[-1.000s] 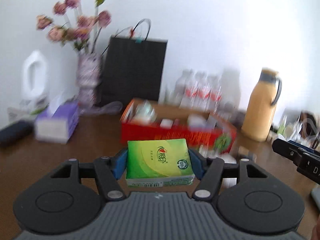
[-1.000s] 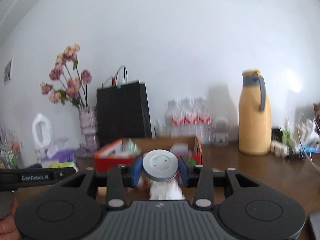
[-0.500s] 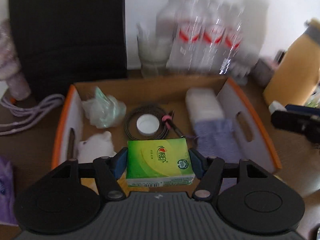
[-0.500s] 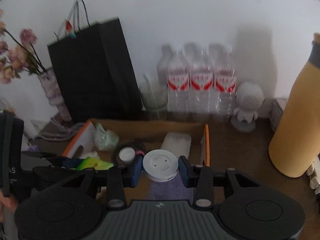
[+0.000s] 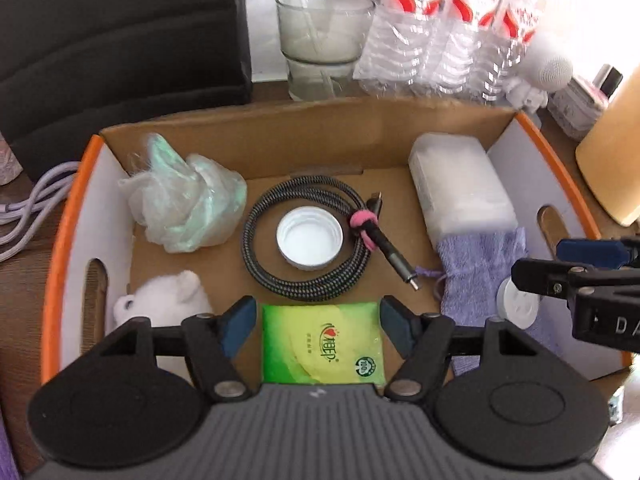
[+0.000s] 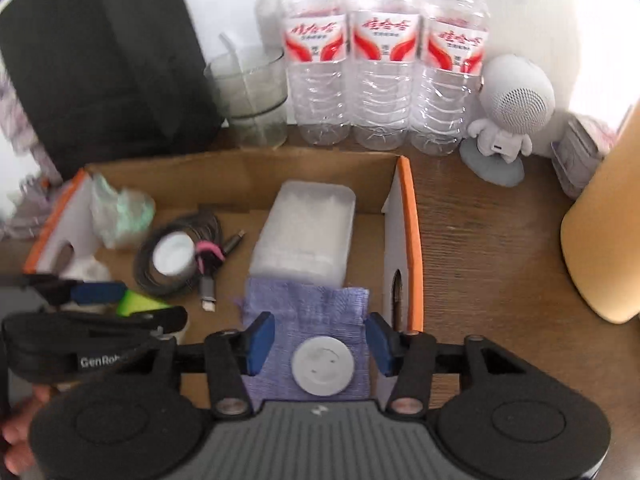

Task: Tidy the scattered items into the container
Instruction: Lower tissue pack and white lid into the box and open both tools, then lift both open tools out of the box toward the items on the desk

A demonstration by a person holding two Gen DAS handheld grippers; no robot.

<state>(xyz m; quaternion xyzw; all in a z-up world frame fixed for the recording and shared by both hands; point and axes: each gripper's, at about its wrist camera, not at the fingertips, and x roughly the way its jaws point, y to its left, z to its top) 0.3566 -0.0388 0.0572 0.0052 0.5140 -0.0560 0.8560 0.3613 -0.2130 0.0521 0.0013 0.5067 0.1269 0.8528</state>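
A cardboard box with orange rims holds a coiled braided cable, a white cap, a crumpled plastic bag, a white fluffy toy, a clear plastic case and a purple pouch. My left gripper points down into the box, jaws opening. The green tissue pack lies between them with thin gaps at both pads. My right gripper hangs over the box's right end, jaws opening wide. The white round disc rests on the pouch, free of both pads.
Behind the box stand a black paper bag, a glass, three water bottles and a small white figure. A yellow flask rises at the right. Purple cable lies left of the box on the wooden table.
Both grippers swung in over the box and tilted downward. Their jaws spread, letting go of the tissue pack and the white disc, which now sit inside the box.
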